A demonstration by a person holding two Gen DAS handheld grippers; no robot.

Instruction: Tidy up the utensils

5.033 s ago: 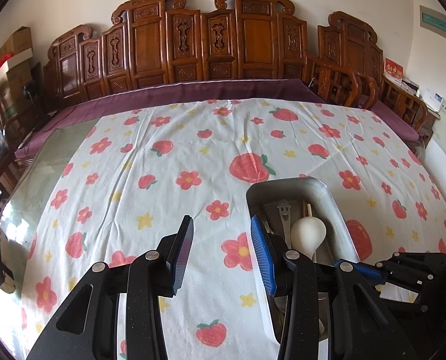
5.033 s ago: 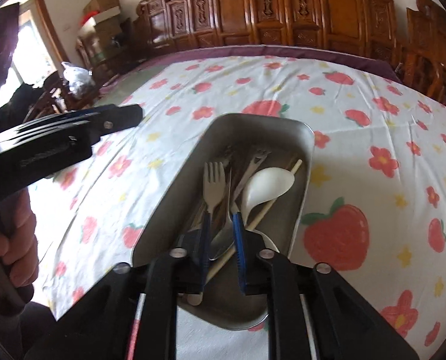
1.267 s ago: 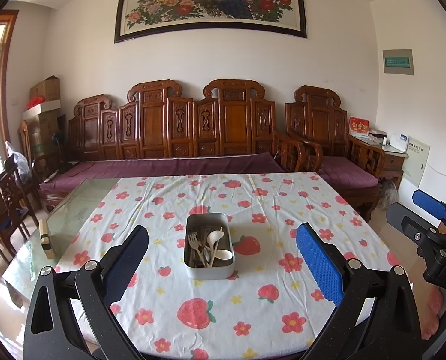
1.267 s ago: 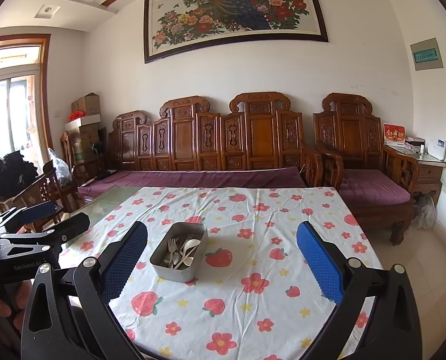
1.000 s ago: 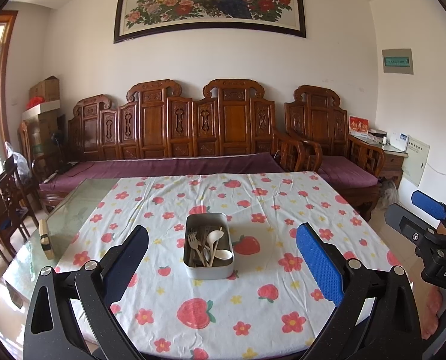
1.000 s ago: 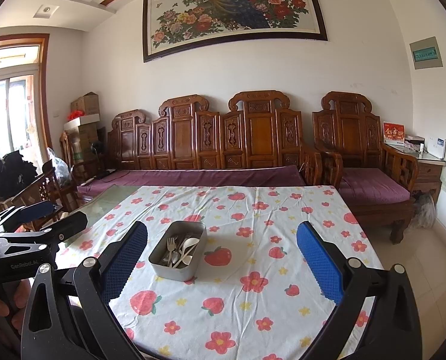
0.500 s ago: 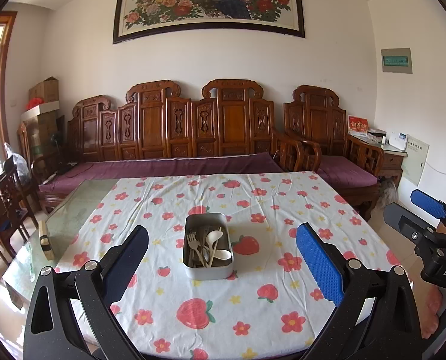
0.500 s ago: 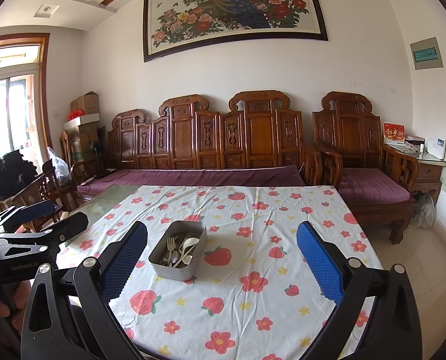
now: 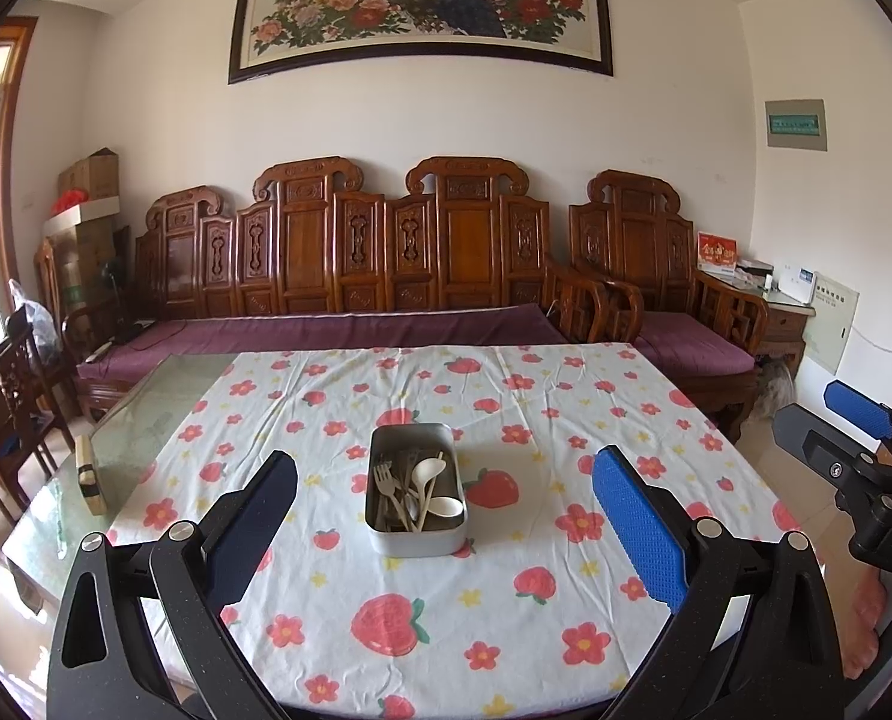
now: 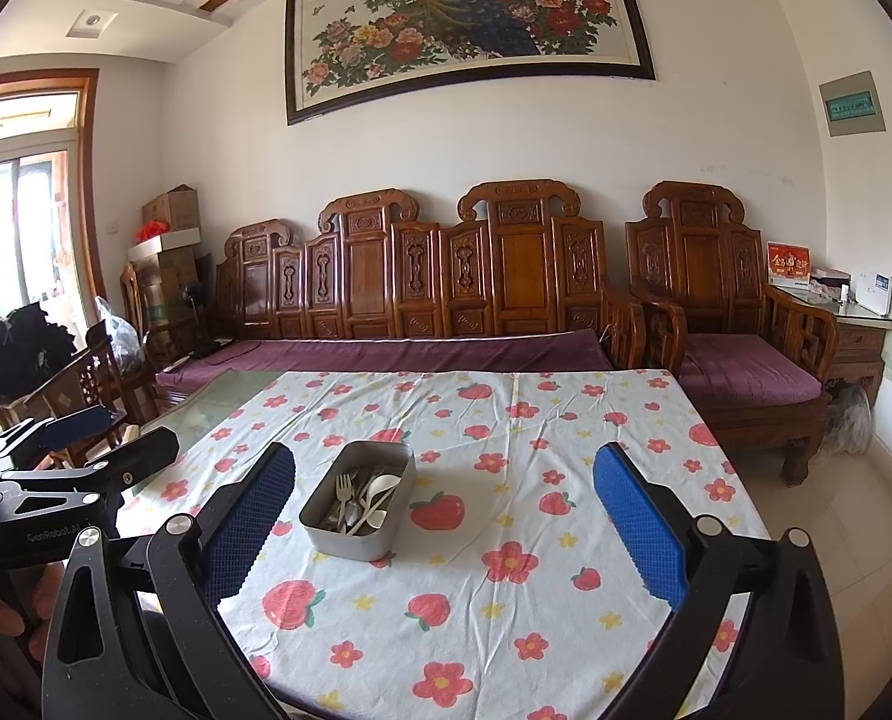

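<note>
Metal tin (image 9: 416,531) sits near the middle of the flowered cloth (image 9: 506,588), holding the utensils: a fork (image 9: 384,477), a white spoon (image 9: 428,473) and a ladle (image 9: 443,506) lie loose inside, with a chopstick (image 9: 429,489) slanting across them. Your left gripper (image 9: 443,531) is spread wide and empty, held back from the tin. Your right gripper (image 10: 443,525) is likewise wide apart and holds nothing. Behind the tin, past the cloth's far edge, stands a carved bench (image 9: 350,258).
</note>
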